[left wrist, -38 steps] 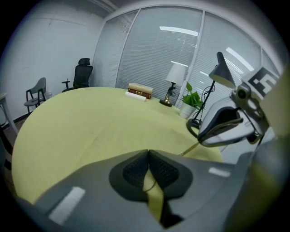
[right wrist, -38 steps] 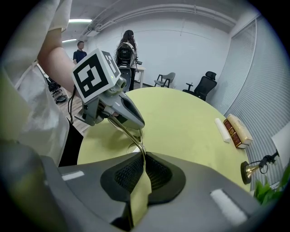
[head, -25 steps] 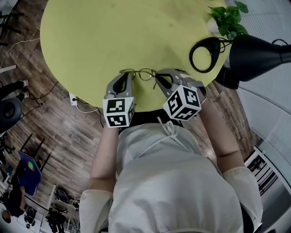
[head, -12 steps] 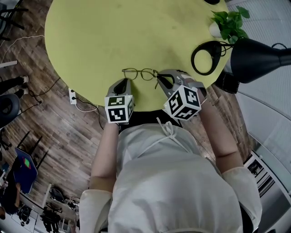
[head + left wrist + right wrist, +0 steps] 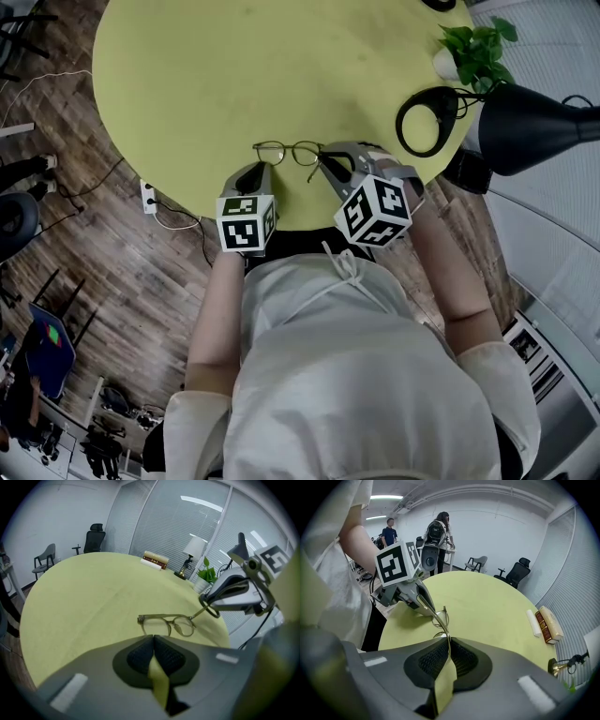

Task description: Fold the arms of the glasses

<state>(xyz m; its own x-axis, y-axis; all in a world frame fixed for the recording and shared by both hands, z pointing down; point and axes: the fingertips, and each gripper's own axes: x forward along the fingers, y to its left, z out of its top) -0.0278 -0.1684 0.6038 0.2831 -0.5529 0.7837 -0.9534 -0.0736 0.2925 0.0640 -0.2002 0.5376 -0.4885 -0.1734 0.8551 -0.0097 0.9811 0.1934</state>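
Note:
Thin-rimmed glasses (image 5: 289,152) lie near the front edge of the round yellow-green table (image 5: 234,66). My right gripper (image 5: 323,161) is shut on their right arm; in the right gripper view that thin arm (image 5: 446,634) runs straight in between the pads. My left gripper (image 5: 255,171) sits just short of the frame's left end, shut, with nothing between its pads. In the left gripper view the glasses (image 5: 166,624) lie a little ahead of the jaws, with the right gripper (image 5: 211,609) at their far end.
A black desk lamp (image 5: 530,122) with a ring base (image 5: 422,114) and a potted plant (image 5: 473,47) stand at the table's right. Books (image 5: 156,559) lie at the far side. The table edge runs right under both grippers. Office chairs and people stand beyond the table.
My left gripper has drawn back from the left end of the glasses toward the table edge and dipped lower. The right gripper keeps its hold and place.

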